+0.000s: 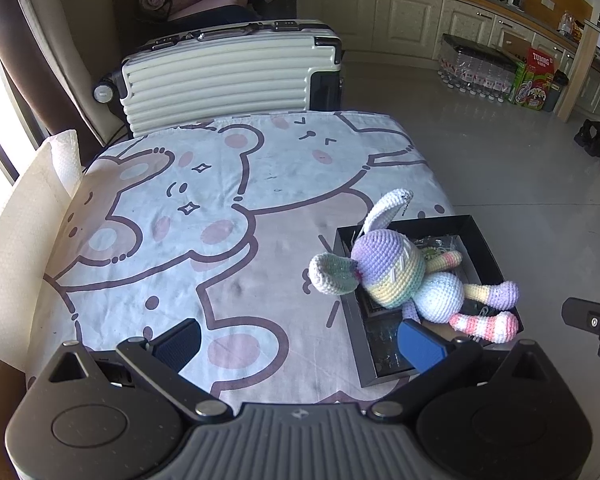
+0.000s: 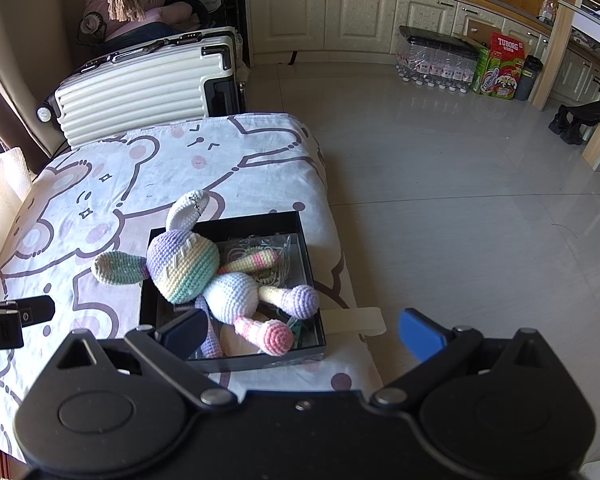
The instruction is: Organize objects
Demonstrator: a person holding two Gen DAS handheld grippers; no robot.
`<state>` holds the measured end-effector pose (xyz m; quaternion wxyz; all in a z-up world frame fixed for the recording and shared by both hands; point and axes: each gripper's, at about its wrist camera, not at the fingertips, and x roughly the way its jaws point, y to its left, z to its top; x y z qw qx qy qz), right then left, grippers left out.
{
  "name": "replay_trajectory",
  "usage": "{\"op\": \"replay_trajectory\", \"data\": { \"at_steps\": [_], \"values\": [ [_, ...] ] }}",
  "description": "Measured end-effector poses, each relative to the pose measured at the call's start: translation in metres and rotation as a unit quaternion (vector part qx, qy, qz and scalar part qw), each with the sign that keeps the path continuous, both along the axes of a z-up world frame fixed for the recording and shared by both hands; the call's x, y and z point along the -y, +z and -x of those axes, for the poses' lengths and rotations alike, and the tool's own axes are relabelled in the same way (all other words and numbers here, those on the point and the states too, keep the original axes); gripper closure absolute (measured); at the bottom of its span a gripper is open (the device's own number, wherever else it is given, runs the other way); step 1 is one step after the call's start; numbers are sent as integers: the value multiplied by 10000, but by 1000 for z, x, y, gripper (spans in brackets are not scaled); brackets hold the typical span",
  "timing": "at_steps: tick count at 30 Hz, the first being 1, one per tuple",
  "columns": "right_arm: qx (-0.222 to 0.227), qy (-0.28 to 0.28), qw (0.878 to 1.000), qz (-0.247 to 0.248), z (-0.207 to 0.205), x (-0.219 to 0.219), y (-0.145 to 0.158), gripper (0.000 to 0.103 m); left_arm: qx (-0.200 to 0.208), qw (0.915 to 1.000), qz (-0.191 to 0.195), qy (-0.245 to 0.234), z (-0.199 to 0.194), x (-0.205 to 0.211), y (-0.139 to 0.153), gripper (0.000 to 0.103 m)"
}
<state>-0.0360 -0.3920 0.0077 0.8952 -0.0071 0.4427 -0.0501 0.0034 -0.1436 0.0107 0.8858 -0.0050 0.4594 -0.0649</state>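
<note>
The crochet rabbit lies inside the black box, which sits near the right edge of the table; one ear hangs over the box's left wall; the left gripper and the right gripper both have their jaws wide apart and hold nothing.

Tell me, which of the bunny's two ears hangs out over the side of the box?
The green-tinted ear sticks out sideways over the black box wall onto the cloth. The white ear points up past the far wall instead.
</note>
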Motion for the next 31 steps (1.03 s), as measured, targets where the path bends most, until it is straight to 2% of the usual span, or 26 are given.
{"op": "replay_trajectory", "data": {
  "at_steps": [31],
  "values": [
    [-5, -6, 10000, -7, 0, 2, -1, 0, 55, 10000, -27, -73, 2, 3, 1, 0]
  ]
}}
